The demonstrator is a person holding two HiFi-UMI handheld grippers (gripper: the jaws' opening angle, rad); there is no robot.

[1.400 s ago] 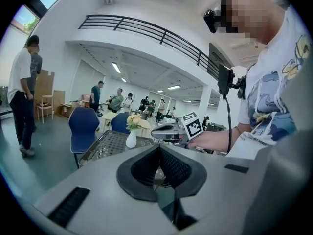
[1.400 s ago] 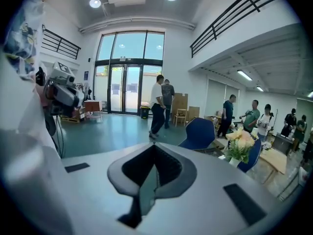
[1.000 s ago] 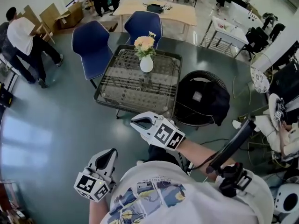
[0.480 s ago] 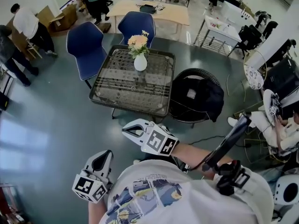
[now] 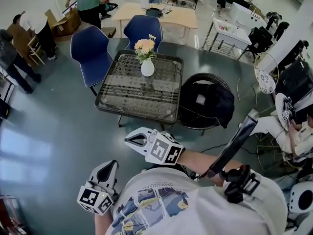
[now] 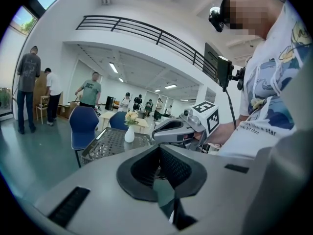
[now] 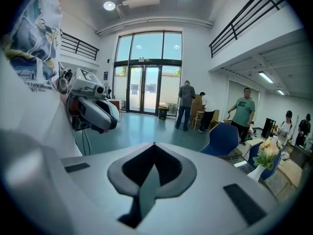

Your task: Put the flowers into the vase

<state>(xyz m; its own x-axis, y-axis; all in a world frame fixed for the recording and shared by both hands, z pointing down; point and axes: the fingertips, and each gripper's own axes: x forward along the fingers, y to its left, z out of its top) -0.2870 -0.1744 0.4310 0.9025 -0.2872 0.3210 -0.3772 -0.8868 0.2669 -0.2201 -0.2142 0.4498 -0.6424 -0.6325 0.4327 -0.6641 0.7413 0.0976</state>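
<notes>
The mesh-topped table (image 5: 112, 99) stands well apart from the operator and bears the white vase (image 5: 147, 68), with the flowers (image 5: 145, 46) upright in its neck. Left gripper (image 5: 111, 165) and right gripper (image 5: 131, 139) sit near the body, jaws pressed together on nothing. Risk, as judged: a closed-jaw reach could nudge the top-heavy vase over.

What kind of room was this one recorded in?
Probably a large open workspace or lab hall: mezzanine railing, tall glass entrance doors, blue chairs beside a mesh-top table bearing a vase of flowers.
</notes>
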